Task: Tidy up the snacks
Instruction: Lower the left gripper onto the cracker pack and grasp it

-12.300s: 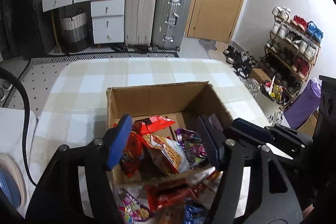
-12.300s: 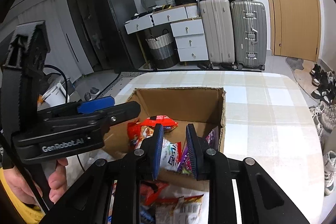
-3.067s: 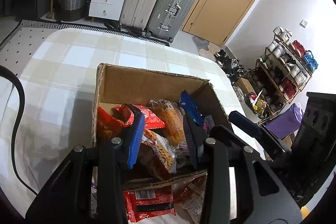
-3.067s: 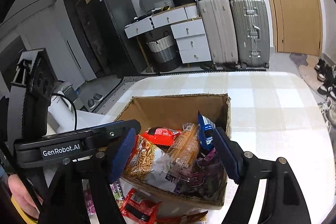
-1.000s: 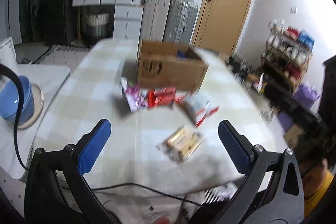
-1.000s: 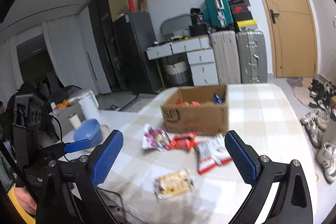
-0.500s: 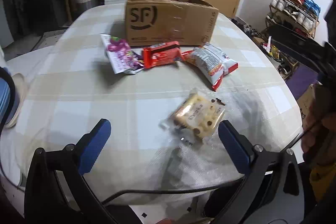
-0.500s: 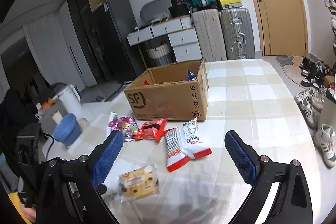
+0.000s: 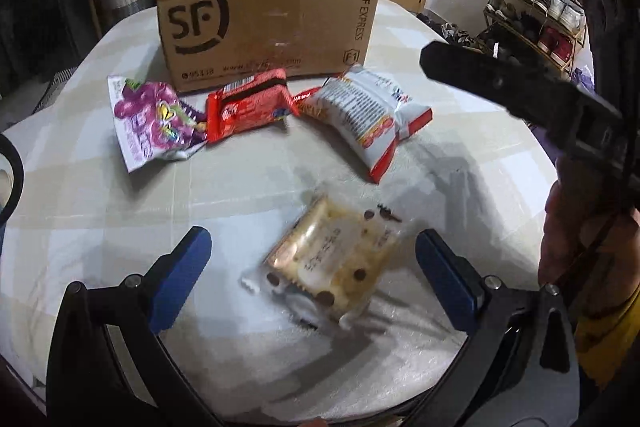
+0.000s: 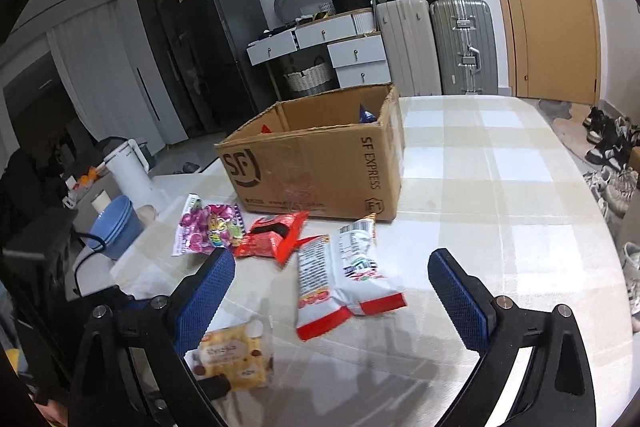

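Your left gripper (image 9: 308, 279) hovers with its fingers (image 9: 182, 275) spread wide apart, straddling a clear packet of pale cookies (image 9: 332, 263) that lies flat on the checked table (image 10: 500, 187). Your right gripper (image 10: 332, 301) is also wide open and empty, above a white and red snack bag (image 10: 340, 279). This looks like the pick-up step: lower the left fingers around the cookie packet, close on it, then carry it to the one cardboard box (image 9: 268, 27), which stands behind the snacks and has some packets inside. Four snacks lie loose on the table: the cookies, the white and red bag, one red packet (image 9: 250, 103) and one purple packet (image 9: 154, 119), the last three just in front of the box
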`<action>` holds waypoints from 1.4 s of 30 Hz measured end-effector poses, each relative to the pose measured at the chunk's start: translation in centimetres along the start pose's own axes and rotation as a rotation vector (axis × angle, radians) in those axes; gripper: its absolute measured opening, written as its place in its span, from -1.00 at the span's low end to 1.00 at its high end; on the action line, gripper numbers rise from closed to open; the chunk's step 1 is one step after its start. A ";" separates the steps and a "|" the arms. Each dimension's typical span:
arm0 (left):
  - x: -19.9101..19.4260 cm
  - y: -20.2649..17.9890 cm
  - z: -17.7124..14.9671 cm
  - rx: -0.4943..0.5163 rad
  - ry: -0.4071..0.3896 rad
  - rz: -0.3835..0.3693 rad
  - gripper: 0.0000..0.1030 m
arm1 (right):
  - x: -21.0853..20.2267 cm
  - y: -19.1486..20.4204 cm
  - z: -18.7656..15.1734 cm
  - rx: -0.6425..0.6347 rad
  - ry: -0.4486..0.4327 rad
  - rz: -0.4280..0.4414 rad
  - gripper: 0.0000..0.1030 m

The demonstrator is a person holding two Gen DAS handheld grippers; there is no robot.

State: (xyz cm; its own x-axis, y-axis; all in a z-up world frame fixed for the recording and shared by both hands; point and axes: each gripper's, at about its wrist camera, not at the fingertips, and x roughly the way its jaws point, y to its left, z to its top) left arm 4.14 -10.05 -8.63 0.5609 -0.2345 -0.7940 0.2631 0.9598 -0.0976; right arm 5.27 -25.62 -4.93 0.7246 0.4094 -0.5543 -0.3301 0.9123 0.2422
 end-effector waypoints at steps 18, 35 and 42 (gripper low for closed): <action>3.9 0.5 -0.2 -0.035 0.083 0.022 0.95 | -1.1 -1.9 -0.5 0.056 -0.011 -0.039 0.92; 2.9 -0.3 -0.4 0.059 0.058 -0.027 0.10 | -0.3 -1.7 -0.5 0.067 0.023 -0.028 0.92; 2.7 0.7 -0.2 0.015 0.060 -0.057 0.10 | -0.1 -2.1 -0.7 0.090 0.032 -0.033 0.92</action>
State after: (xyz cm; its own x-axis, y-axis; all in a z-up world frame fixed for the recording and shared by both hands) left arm 5.70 -9.99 -10.97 0.4964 -0.2787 -0.8222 0.3057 0.9425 -0.1349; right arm 5.45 -27.61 -5.93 0.7145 0.3795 -0.5878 -0.2491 0.9230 0.2932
